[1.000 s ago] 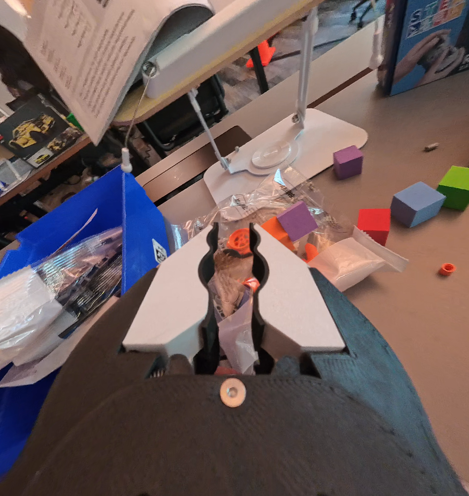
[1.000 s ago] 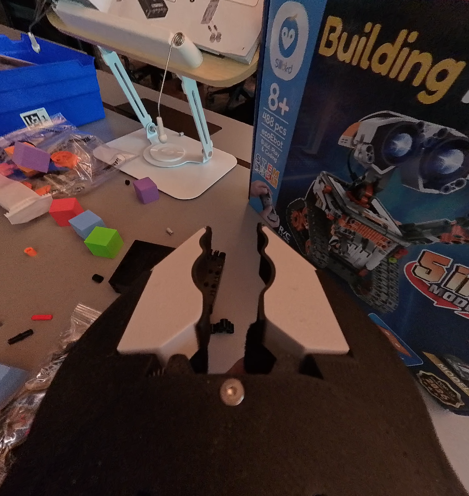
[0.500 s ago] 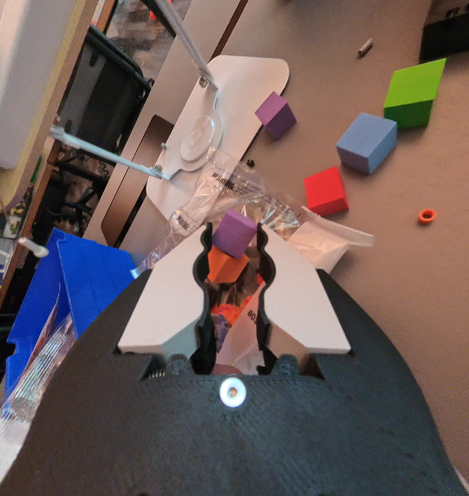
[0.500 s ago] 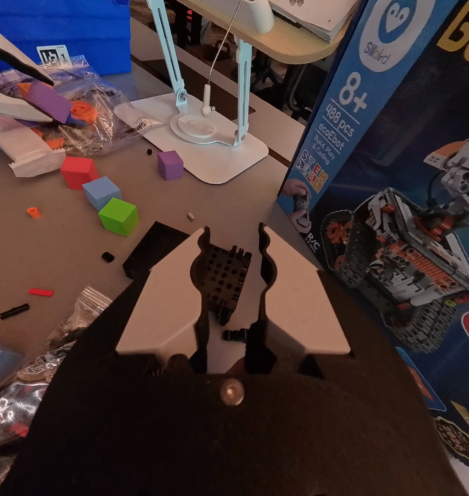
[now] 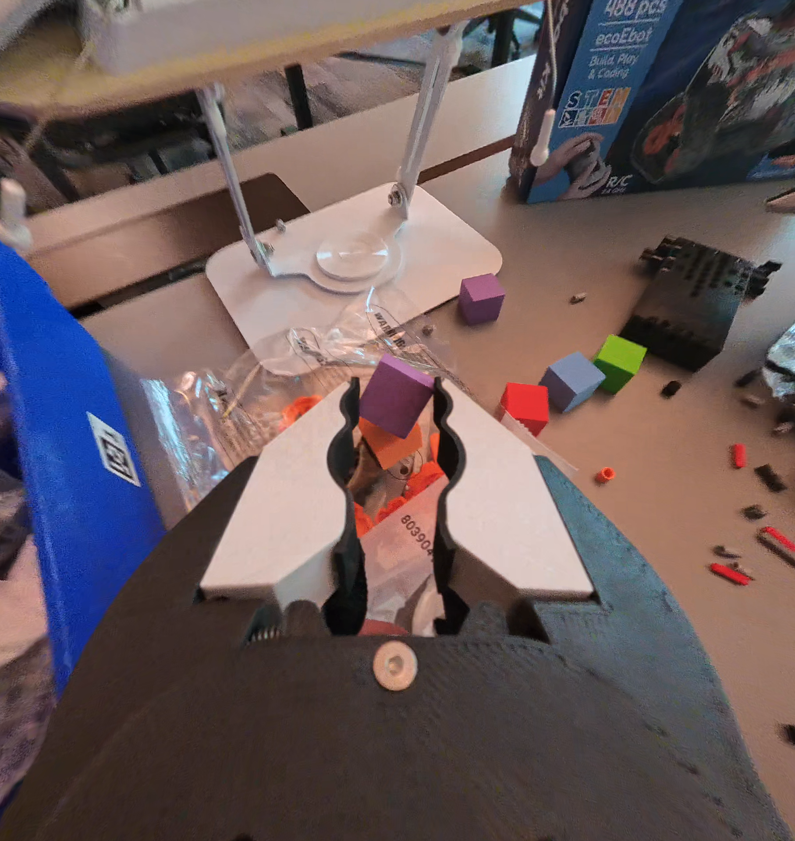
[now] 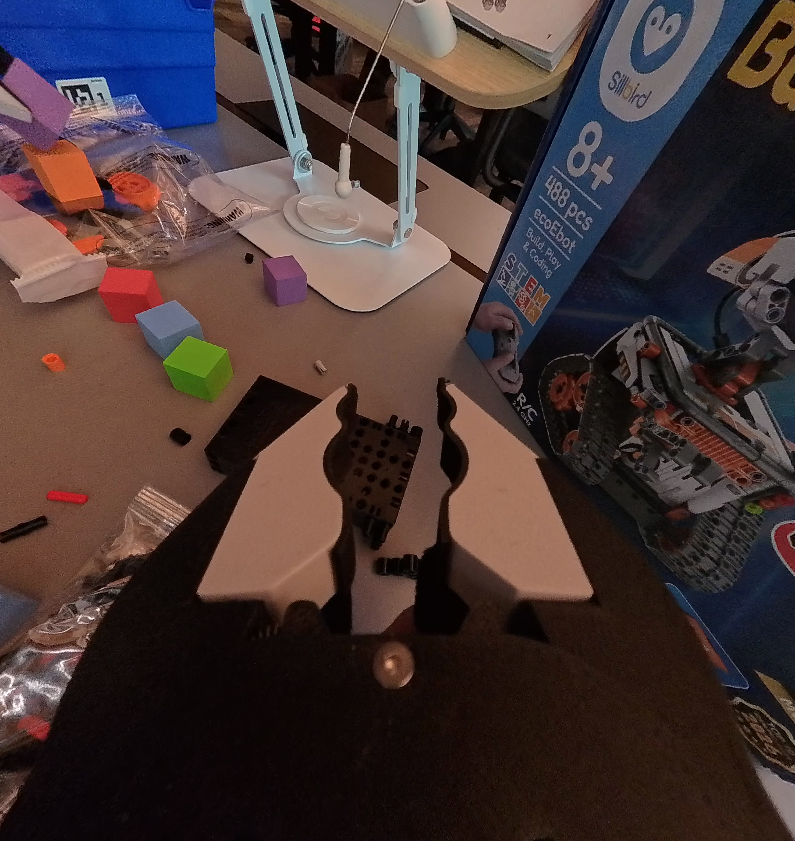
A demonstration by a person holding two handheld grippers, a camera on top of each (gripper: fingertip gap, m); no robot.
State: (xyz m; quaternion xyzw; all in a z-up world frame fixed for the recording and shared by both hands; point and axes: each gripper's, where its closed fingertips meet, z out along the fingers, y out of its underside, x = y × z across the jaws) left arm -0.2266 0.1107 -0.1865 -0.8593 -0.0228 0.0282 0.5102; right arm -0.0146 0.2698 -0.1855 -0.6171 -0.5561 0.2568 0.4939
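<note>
The left claw [image 5: 393, 387] grips a purple cube [image 5: 394, 396] at its tips, above an orange cube [image 5: 389, 443]. The right claw [image 6: 395, 391] is spread apart and holds nothing, with a black plate [image 6: 377, 468] on the counter [image 6: 113, 432] between its fingers.

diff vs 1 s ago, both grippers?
The left gripper let go of the clear bag, then closed on the purple cube and raised it off the orange cube. The right gripper stayed open, shifting over the black perforated plate. Loose cubes stayed put.

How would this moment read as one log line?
left tool: shut on purple cube | right tool: open above black plate
</note>
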